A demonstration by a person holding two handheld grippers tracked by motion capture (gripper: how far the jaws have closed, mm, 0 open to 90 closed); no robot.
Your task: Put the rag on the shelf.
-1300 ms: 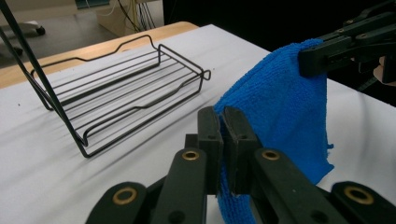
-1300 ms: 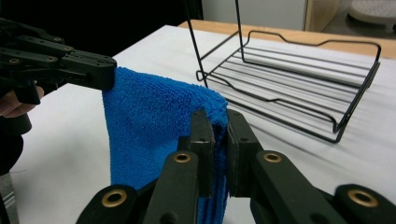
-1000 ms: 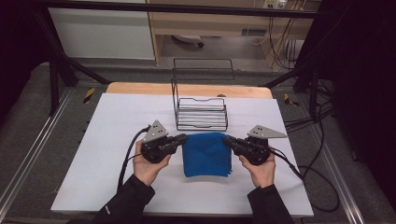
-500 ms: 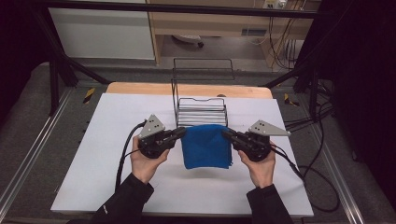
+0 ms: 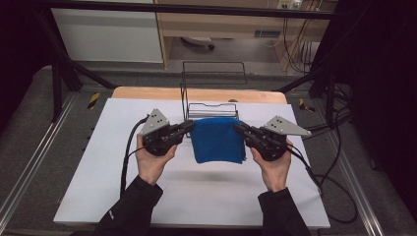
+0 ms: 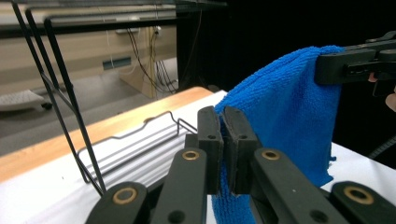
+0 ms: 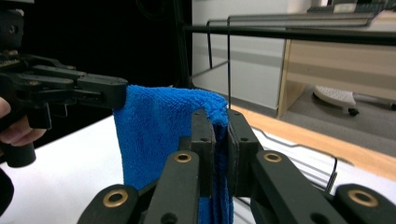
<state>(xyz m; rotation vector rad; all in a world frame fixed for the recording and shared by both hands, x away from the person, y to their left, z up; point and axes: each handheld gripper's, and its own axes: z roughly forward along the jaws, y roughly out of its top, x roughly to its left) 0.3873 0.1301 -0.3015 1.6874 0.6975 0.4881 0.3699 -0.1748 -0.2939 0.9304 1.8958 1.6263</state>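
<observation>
A folded blue cloth [image 5: 217, 140] hangs in the air above the white table top [image 5: 196, 191], stretched between my two grippers. My left gripper [image 5: 189, 126] pinches its upper left corner, and my right gripper [image 5: 239, 128] pinches its upper right corner. In the left gripper view the jaws press together on the blue cloth [image 6: 285, 121], with the other gripper [image 6: 357, 65] at the far corner. In the right gripper view the jaws are likewise clamped on the blue cloth [image 7: 159, 130], and the left gripper [image 7: 70, 91] holds the opposite corner.
A black wire rack [image 5: 212, 93] stands just behind the cloth at the back of the table, near the wooden edge [image 5: 147, 93]. Cables [image 5: 129, 157] trail from both grippers. Metal frame rails run along both sides of the table.
Both grippers have risen together with the blue cloth, which has left the table and now hangs in front of the wire rack.
</observation>
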